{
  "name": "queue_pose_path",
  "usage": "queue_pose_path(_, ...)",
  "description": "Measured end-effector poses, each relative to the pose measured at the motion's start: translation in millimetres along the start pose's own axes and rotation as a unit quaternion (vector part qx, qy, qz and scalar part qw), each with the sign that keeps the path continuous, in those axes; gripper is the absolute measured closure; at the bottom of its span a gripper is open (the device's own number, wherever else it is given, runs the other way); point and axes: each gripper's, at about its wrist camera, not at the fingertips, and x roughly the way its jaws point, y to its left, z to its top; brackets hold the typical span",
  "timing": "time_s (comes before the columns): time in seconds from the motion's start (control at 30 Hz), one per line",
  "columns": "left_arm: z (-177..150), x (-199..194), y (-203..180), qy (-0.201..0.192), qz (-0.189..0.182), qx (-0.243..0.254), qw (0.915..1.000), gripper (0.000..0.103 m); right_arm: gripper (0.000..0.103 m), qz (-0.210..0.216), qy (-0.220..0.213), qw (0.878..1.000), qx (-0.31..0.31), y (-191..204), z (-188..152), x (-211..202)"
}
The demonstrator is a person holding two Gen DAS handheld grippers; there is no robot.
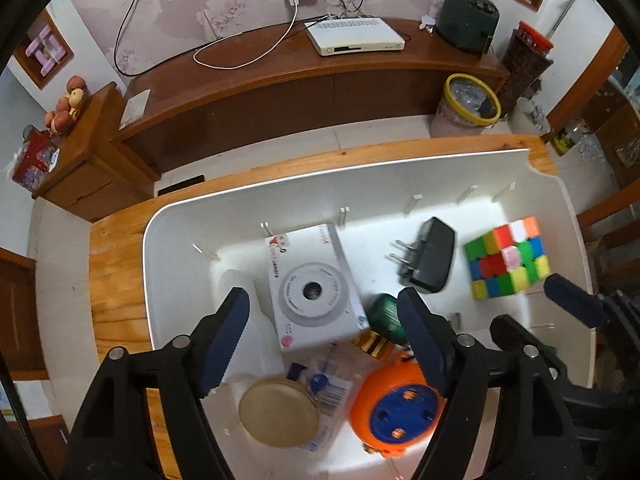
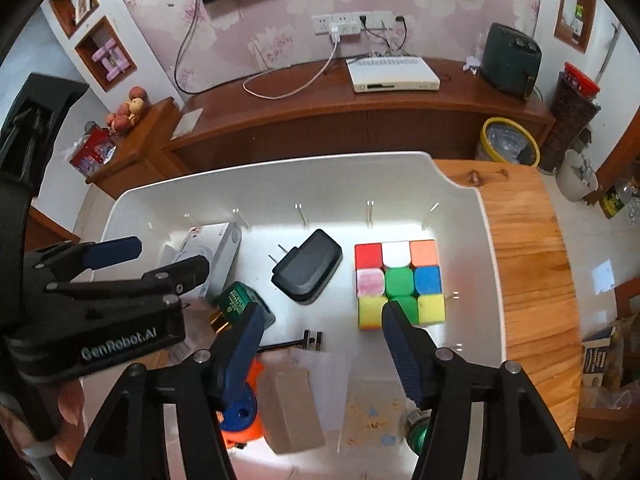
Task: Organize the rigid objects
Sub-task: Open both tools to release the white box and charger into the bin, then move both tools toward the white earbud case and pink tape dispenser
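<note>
A white bin on a wooden table holds several objects. In the left wrist view: a white box, a black plug adapter, a colour cube, a green item, an orange and blue ball-shaped toy and a tan round lid. My left gripper is open above the white box, holding nothing. My right gripper is open and empty over the bin, just in front of the cube and the adapter.
The wooden table extends right of the bin. Beyond it are a tiled floor, a long brown TV cabinet with a white set-top box, and a yellow-rimmed waste bin.
</note>
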Motion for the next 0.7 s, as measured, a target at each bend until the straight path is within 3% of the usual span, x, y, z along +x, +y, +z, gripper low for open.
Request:
queue_pose_path(0.27, -14.7, -50.5, -7.9, -0.041, -0.012, 0.009, 0.9990, 0.024, 0.041, 0.000, -0.044, 0.999, -0.017, 5.9, -22.6, -42.6)
queue_pose_path(0.57, -43.6, -129.9, -10.2, -0.106, -0.036, 0.014, 0.9936, 0.024, 0.041, 0.030, -0.102, 0.994, -0.007, -5.2, -55.5, -111.6)
queue_pose_path(0.7, -68.3, -167.8, -9.5, -0.139, -0.052, 0.009, 0.9888, 0.024, 0.035, 0.030, -0.127, 0.992, -0.001, -15.2, -76.2, -141.2)
